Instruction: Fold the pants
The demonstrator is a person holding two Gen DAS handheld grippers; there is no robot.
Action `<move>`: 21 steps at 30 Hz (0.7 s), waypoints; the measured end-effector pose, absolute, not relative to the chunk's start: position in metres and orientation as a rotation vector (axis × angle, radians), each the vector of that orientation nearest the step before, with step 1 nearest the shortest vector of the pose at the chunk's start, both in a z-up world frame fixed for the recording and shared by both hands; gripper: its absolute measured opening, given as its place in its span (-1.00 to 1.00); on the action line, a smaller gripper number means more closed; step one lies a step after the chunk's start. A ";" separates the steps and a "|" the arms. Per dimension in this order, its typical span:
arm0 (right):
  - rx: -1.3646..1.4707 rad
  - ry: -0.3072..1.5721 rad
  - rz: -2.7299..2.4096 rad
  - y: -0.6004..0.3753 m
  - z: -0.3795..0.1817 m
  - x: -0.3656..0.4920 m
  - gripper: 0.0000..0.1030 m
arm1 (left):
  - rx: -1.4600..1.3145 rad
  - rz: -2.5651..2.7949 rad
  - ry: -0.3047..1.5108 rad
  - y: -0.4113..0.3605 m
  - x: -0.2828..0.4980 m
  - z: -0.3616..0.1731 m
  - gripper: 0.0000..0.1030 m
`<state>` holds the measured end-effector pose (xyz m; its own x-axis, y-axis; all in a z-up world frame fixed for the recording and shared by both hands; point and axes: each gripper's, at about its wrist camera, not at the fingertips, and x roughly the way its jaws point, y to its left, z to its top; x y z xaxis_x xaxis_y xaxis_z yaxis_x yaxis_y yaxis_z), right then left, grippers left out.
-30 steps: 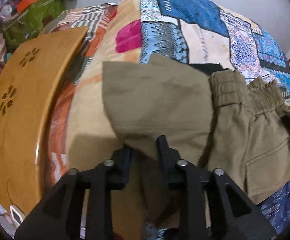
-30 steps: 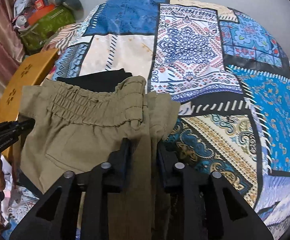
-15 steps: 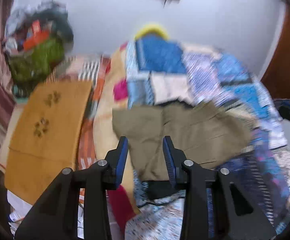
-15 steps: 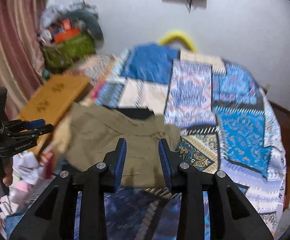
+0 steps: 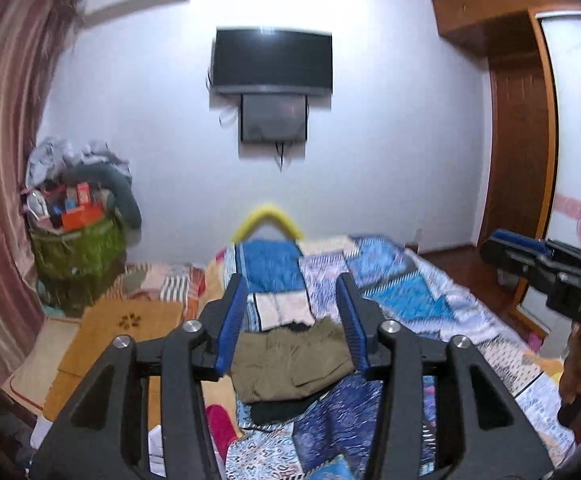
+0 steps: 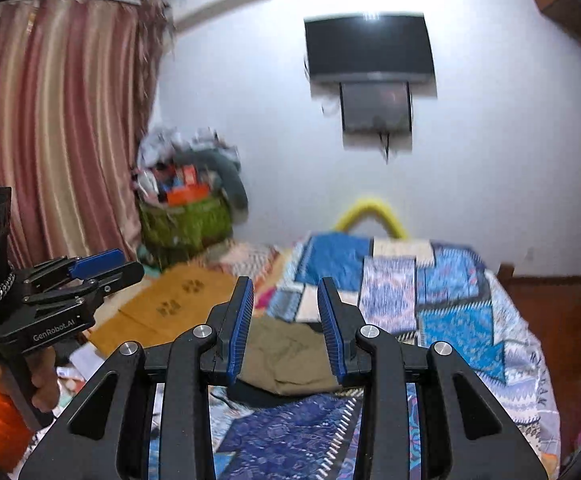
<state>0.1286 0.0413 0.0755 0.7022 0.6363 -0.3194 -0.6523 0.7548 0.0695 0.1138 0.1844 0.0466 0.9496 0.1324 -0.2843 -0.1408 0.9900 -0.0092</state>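
Folded pants lying on the bed, both grippers hanging apart above them

The olive pants [image 5: 290, 360] are resting on a dark garment [image 5: 278, 408] on the patchwork bedspread [image 5: 410, 292]; the left gripper [image 5: 292, 320] and right gripper [image 6: 285, 328] are gaping, holding nothing.

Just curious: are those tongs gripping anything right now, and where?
Nothing. Both the left tongs and right tongs are open, and the pants lie folded on the bed.

One folded pair of olive pants [image 5: 290, 360] at six o'clock, two grippers, left gripper [image 5: 292, 320], right gripper [image 6: 286, 320], one wall television [image 5: 272, 60] at twelve o'clock, one curtain [image 6: 58, 120], one green basket [image 5: 76, 248].
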 end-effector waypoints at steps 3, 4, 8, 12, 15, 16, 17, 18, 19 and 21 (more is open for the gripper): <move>-0.055 0.260 0.707 0.035 0.084 0.099 -0.05 | -0.029 0.157 0.240 0.176 0.090 0.054 0.06; -0.059 0.236 0.700 0.033 0.085 0.091 0.04 | -0.028 0.164 0.227 0.173 0.083 0.056 0.10; -0.057 0.171 0.653 0.027 0.089 0.069 0.56 | -0.039 0.181 0.188 0.166 0.059 0.058 0.52; -0.043 0.150 0.623 0.026 0.088 0.067 0.86 | -0.048 0.189 0.171 0.163 0.045 0.057 0.87; -0.026 0.147 0.602 0.025 0.088 0.064 1.00 | -0.057 0.194 0.166 0.162 0.036 0.056 0.97; -0.019 0.152 0.604 0.025 0.088 0.063 1.00 | -0.056 0.195 0.165 0.162 0.035 0.056 0.98; -0.010 0.159 0.607 0.025 0.087 0.064 1.00 | -0.054 0.195 0.164 0.162 0.033 0.056 0.99; -0.005 0.163 0.611 0.024 0.086 0.063 1.00 | -0.052 0.194 0.163 0.160 0.031 0.056 0.99; -0.001 0.168 0.613 0.024 0.085 0.063 1.00 | -0.048 0.196 0.162 0.159 0.029 0.055 1.00; -0.002 0.171 0.608 0.021 0.082 0.057 1.00 | -0.042 0.199 0.159 0.157 0.025 0.054 1.00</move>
